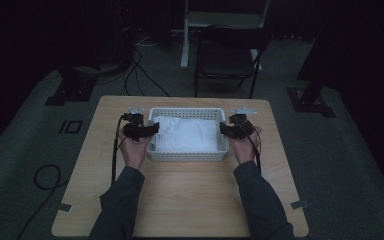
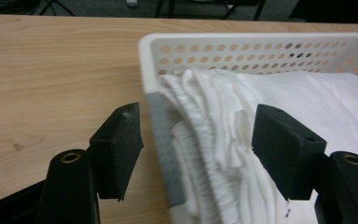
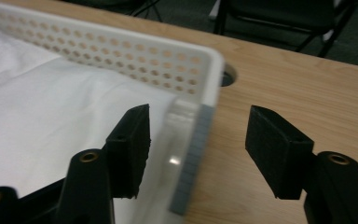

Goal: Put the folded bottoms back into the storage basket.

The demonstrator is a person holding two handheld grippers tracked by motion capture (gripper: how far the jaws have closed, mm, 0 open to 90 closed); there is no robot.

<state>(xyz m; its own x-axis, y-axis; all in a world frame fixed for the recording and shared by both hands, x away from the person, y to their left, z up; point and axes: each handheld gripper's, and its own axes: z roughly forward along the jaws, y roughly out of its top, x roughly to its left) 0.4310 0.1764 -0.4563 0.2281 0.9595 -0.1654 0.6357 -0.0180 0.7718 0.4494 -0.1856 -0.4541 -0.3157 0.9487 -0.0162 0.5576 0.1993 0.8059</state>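
Between each gripper's parted jaws: basket (image 1: 187,155) rim; left gripper (image 1: 141,131), right gripper (image 1: 236,129) unclamped.

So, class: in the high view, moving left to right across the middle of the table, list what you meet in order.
Left hand-held gripper → folded white cloth in the white perforated basket → right hand-held gripper, each gripper straddling a basket end wall with jaws apart.

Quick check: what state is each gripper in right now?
Left gripper: open, astride the basket wall and cloth.
Right gripper: open, astride the basket's other wall.
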